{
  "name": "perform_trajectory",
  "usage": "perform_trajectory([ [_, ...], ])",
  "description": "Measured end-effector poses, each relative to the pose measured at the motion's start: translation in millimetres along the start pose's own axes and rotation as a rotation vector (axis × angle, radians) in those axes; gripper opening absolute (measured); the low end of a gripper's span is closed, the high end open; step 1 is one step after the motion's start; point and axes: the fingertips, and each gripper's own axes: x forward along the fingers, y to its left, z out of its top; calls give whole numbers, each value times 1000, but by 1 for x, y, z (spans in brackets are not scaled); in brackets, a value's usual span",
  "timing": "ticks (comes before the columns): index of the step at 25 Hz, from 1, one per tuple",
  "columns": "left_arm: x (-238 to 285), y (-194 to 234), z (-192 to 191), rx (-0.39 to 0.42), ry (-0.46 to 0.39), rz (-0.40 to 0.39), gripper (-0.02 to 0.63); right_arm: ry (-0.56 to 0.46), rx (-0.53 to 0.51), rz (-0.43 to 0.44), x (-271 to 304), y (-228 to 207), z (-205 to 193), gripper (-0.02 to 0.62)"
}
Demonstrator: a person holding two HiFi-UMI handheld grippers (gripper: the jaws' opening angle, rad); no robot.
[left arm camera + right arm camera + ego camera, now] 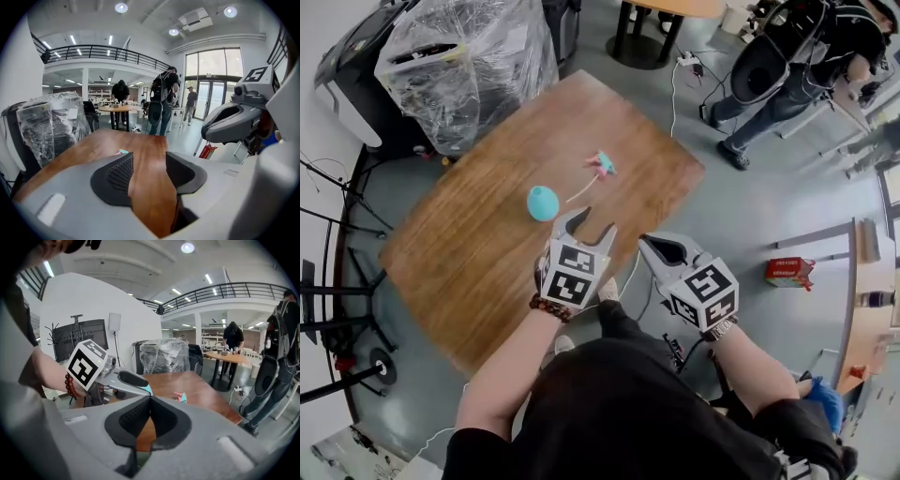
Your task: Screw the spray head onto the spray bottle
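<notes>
Left tool (589, 225) gapes; spray head (603, 165) trails its tube (581, 189) toward bottle (542, 202).

My left gripper (149, 164) has its jaws apart, only bare table (112, 140) between them. I see the right gripper (211, 131) off the table's right edge.

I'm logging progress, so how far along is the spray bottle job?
Nothing looks done: the bottle and spray head sit apart on the table. Nothing is in hand: the left gripper is open and empty, the right gripper shut on nothing. To do: pick both up and screw them together.
</notes>
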Motion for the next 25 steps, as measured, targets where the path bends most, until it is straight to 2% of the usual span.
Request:
perform_trajectory([
  [11, 118, 59, -27, -43, 222, 99, 261, 95, 25, 140, 51, -81, -13, -9],
  [17, 163, 78, -46, -27, 327, 113, 267, 131, 50, 180, 65, -102, -21, -9],
  [25, 198, 96, -72, -14, 423, 125, 267, 162, 68, 199, 73, -120, -31, -9],
])
